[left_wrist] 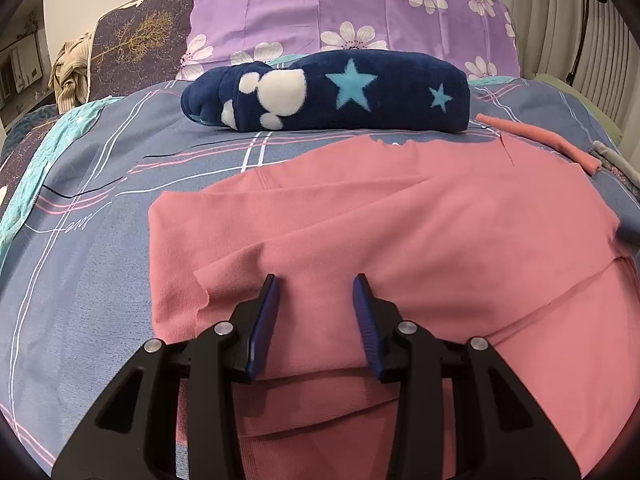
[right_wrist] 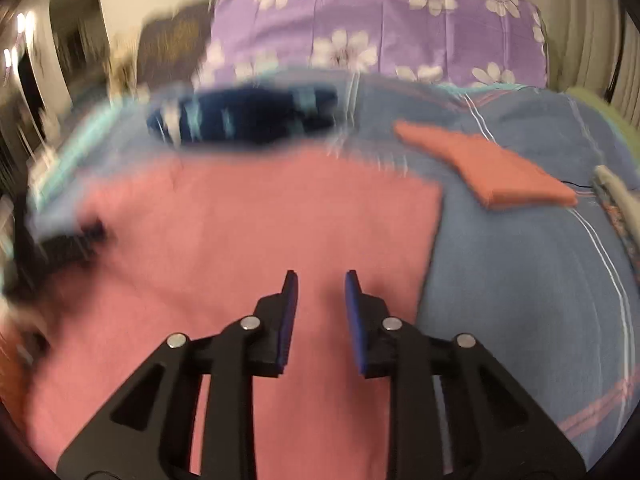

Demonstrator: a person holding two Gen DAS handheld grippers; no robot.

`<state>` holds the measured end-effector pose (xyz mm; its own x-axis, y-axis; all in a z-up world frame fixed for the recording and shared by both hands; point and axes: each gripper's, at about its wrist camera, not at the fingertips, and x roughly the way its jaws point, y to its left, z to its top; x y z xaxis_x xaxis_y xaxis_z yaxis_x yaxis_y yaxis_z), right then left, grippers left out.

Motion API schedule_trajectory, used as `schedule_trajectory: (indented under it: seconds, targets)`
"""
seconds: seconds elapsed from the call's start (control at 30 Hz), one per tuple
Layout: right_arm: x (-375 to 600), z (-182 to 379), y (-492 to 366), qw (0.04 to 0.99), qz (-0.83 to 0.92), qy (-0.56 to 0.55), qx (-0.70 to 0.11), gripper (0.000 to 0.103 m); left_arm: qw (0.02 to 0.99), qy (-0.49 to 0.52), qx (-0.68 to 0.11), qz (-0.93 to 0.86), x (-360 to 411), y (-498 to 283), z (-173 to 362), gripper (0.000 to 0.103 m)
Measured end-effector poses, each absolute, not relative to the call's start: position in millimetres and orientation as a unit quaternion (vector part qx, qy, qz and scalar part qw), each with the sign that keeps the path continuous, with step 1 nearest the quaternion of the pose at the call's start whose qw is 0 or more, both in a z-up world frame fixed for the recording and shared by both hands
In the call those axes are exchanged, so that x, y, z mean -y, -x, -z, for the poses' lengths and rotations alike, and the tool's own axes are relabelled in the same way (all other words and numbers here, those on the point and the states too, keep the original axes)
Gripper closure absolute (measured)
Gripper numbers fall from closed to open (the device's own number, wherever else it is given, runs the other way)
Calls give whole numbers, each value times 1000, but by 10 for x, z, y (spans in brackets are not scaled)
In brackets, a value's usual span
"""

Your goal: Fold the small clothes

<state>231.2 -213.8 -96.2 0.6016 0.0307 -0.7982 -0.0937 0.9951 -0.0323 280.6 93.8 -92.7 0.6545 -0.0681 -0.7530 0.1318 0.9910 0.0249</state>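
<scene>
A pink garment [left_wrist: 400,208] lies spread on the bed, with a folded flap near its left edge. My left gripper [left_wrist: 317,280] rests low over its near part. Its blue pads [left_wrist: 266,316] stand apart and the cloth lies flat under and between them, not pinched. In the blurred right wrist view the same pink garment [right_wrist: 260,216] fills the middle. My right gripper [right_wrist: 322,274] hangs over the garment's near right part, jaws apart with nothing gripped. A smaller folded pink piece [right_wrist: 508,172] lies to the right, and this folded piece [left_wrist: 540,140] also shows at the far right.
A rolled navy blanket [left_wrist: 340,92] with stars lies beyond the garment, and a purple flowered pillow [left_wrist: 340,12] lies behind it. The blue checked bedsheet [right_wrist: 520,280] is bare on the right. A grey item [right_wrist: 612,184] lies at the right edge. A striped cloth [left_wrist: 72,76] hangs at far left.
</scene>
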Motion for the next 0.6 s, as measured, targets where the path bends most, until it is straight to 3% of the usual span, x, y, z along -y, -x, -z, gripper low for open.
schedule_trajectory:
  seconds: [0.1,0.27,0.4,0.6]
  targets:
    - [2308,946,-2301,896,-57,-22,-441,79,910,-19,-408,67,-994,-2790,894,62]
    - [2203,944,-2216,903,-48,21,-427,77,915,85,-385,86,-1505,-2412,706,61]
    - [2092,942,-2219,904,-32,53,-423,77,901,77,-417,91,-1763,-1922,751,57]
    - [2287,794,-2011,913,-31,3,-407,77,875,59,-450,167,-1738,-1105,830,53]
